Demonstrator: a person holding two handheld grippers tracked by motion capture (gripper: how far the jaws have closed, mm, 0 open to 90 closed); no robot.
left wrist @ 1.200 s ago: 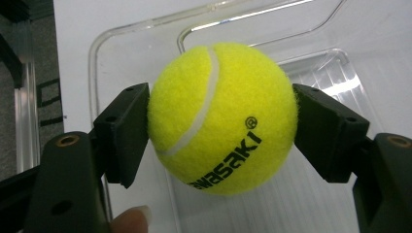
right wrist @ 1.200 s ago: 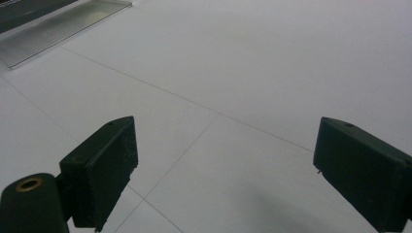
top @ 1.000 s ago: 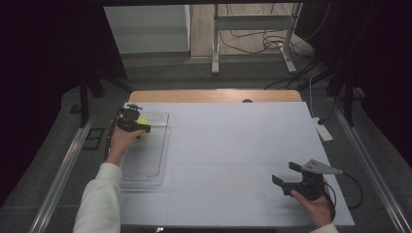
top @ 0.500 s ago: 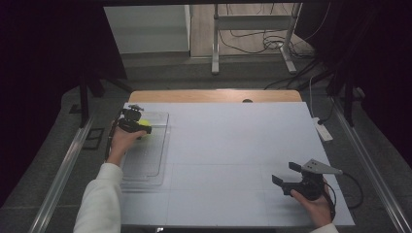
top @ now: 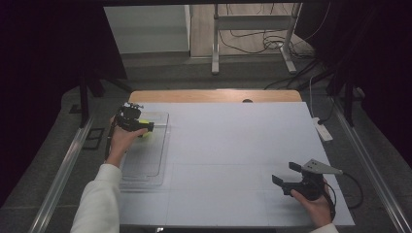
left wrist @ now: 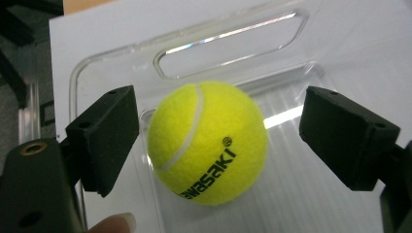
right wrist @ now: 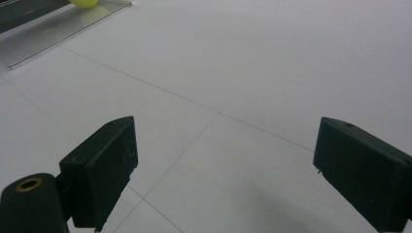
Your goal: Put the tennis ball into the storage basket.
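A yellow tennis ball (top: 145, 132) (left wrist: 208, 143) printed with black letters lies at the far end of a clear plastic tray (top: 145, 165) (left wrist: 116, 53) on the left of the white table. My left gripper (top: 144, 127) (left wrist: 226, 131) is open with a jaw on each side of the ball, and a small gap shows on both sides. My right gripper (top: 286, 174) (right wrist: 233, 165) stands open over bare table near the front right with nothing between its jaws. Far off in the right gripper view are the tray (right wrist: 48, 34) and the ball (right wrist: 85, 2).
A white power strip (top: 322, 129) lies at the table's right edge. A wooden strip (top: 214, 95) runs along the far edge, and a metal stand (top: 252, 34) with cables is on the floor beyond. Metal rails (top: 63, 170) flank the table.
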